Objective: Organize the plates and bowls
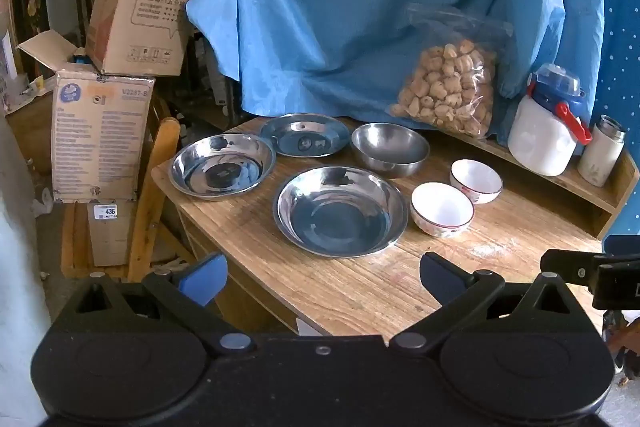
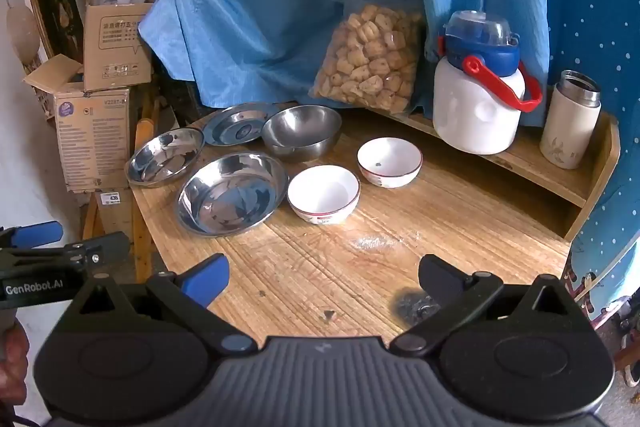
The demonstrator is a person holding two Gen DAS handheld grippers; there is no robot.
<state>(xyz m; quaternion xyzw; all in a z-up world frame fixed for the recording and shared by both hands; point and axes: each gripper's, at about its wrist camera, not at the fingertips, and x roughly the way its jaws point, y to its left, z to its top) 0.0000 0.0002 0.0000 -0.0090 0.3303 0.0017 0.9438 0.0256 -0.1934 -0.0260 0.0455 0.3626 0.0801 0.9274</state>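
Three steel plates lie on the wooden table (image 1: 304,283): a large one (image 1: 340,211) (image 2: 232,193) in front, one at the left (image 1: 222,167) (image 2: 165,157), one behind (image 1: 305,135) (image 2: 236,125). A steel bowl (image 1: 390,149) (image 2: 302,133) stands at the back. Two white ceramic bowls (image 1: 442,209) (image 1: 476,181) (image 2: 324,193) (image 2: 389,161) sit to the right of the plates. My left gripper (image 1: 322,275) hangs open over the table's near left edge, empty. Over the bare front of the table my right gripper (image 2: 324,279) is open and empty too.
On a raised wooden shelf (image 2: 532,167) at the back right stand a white jug (image 2: 478,103) with a blue lid and a flask (image 2: 570,121). A bag of snacks (image 2: 372,61) leans on blue cloth. Cardboard boxes (image 1: 100,131) and a wooden chair (image 1: 154,187) stand left of the table.
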